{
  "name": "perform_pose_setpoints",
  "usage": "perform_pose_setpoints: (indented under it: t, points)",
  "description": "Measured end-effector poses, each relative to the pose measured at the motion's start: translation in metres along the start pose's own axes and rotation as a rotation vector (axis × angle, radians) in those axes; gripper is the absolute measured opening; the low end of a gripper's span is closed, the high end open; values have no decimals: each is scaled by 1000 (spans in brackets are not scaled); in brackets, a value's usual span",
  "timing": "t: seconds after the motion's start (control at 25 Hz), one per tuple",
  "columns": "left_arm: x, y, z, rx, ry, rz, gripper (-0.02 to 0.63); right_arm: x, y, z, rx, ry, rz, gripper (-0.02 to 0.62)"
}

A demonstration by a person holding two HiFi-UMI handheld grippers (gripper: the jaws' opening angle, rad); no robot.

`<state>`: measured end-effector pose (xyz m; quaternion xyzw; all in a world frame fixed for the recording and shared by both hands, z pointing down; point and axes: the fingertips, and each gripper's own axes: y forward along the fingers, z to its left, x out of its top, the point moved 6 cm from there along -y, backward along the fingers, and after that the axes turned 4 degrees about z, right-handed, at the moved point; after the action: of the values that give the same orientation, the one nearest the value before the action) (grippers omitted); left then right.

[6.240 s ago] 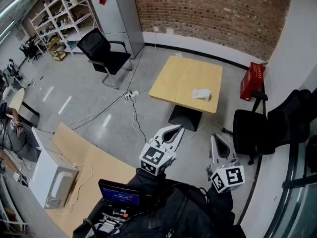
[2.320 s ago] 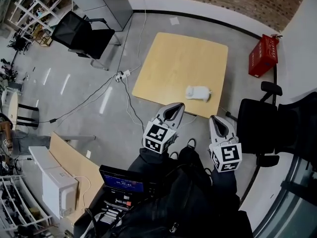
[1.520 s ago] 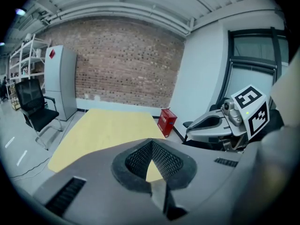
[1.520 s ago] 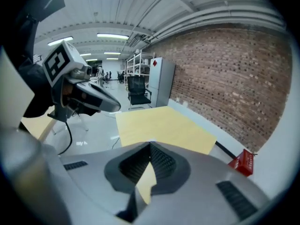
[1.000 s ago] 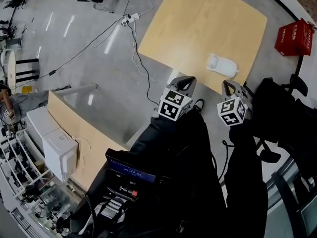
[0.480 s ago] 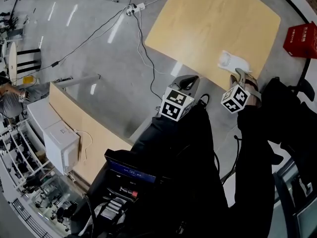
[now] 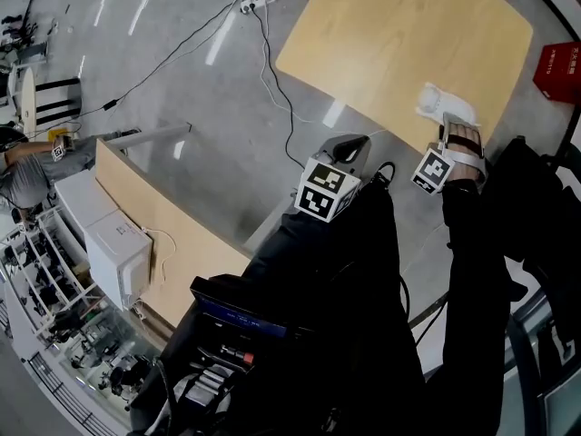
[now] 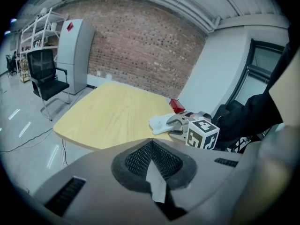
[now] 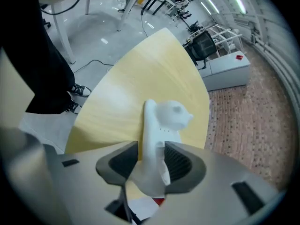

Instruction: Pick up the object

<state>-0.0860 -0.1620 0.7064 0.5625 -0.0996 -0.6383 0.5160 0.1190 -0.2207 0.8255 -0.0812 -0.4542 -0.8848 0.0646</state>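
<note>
Table: within the last second the right gripper has reached its near edge. Its jaws, together before, are opening around the white animal figure lying there, not yet pinching it. Left gripper is just off that edge, jaws together and empty; closing and lifting likely remain.

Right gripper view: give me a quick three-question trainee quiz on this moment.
1. True or false: the white animal-shaped figurine lies on the grey floor.
2. What stands between the jaws of the right gripper? A) a red crate B) the white figurine C) nothing
3. Fill in: the jaws of the left gripper are ____.
Key: 1 false, it is on the light wooden table. 2 B; the jaws are opening around it. 3 shut, with nothing held.
</note>
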Motion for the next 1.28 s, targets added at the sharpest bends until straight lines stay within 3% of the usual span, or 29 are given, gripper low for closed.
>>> perform_pose_setpoints:
  t: [0.24,0.56,0.72,1.0,1.28]
  points:
    - [-7,-6,4,4,-1,9,-2,3,0,-3,-142,-23,20,149]
    - [-1,-15,2,-3,22,-12,-2,0,-34,-18,-156,145,-102,126]
    - [14,-22,-3,-12,49,-49,-2,-6,-76,-46,-164,399,-206,126]
    - [61,-45,-18,-33,82,-158,-2,-29,-180,-105,-182,965,-396,126]
    - [121,-72,-56,-81,145,-284,-2,-70,-264,-143,-208,1322,-589,124]
